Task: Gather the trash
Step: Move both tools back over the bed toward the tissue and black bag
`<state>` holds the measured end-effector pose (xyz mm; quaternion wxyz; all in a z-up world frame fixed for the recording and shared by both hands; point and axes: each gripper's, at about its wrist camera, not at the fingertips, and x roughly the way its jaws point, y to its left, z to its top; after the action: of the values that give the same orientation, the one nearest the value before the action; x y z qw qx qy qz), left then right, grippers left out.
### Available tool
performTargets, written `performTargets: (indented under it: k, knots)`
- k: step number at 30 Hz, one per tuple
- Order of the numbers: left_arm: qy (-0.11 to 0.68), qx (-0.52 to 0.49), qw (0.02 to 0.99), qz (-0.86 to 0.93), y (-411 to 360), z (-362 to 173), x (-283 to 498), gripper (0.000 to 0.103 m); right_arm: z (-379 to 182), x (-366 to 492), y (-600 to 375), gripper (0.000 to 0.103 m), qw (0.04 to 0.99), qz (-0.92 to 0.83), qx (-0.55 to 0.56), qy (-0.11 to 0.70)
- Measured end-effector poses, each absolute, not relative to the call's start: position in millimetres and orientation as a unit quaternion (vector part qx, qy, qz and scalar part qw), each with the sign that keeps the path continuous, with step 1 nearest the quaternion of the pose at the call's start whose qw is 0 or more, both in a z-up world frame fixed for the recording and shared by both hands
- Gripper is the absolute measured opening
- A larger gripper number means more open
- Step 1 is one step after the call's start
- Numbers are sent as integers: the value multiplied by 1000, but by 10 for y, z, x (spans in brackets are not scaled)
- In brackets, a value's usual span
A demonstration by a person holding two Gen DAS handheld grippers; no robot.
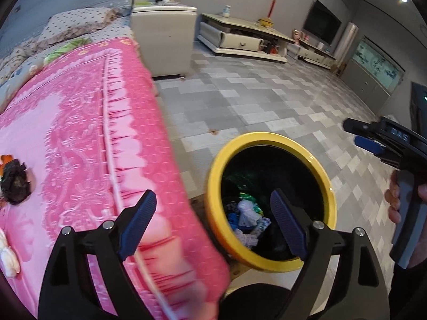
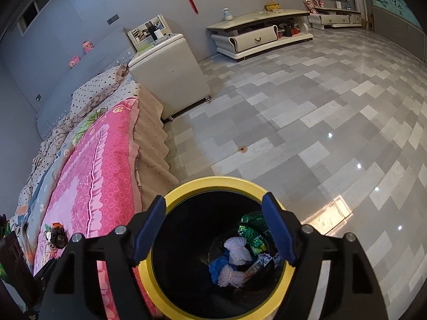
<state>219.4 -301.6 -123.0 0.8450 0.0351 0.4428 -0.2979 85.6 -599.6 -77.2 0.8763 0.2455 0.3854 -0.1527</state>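
Nearest, the left claw (image 1: pixel 213 210) stands released and empty, one finger over the pink blanket (image 1: pixel 80 122), the other over the bin's yellow rim (image 1: pixel 213 176). The right claw (image 2: pixel 214 226) hangs released and empty above the bin (image 2: pixel 210 182), where white yarn, a blue scrap and green wrappers (image 2: pixel 250 230) lie. Farther left, a dark clump (image 1: pixel 14 181) rests on the bed. Beyond lies grey tiled floor (image 2: pixel 307 112).

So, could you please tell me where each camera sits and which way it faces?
Left wrist: sits on the left gripper, looking down across the pink bedspread and bin; the right gripper and a hand show.
Right wrist: sits on the right gripper, looking down into the bin; open fingers show.
Shared: bin, bedspread, floor, cabinets.
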Motion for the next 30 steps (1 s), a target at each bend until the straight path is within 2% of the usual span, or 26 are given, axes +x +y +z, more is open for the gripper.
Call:
performTargets:
  k: [17, 30]
  knots:
    - [419, 3, 894, -161, -1298, -1056, 2391, 83, -396, 1374, -4796, 71, 896, -39, 175, 407]
    - [425, -34, 901, -79, -234, -1172, 2375, 83, -382, 2068, -3572, 71, 881, 76, 136, 447]
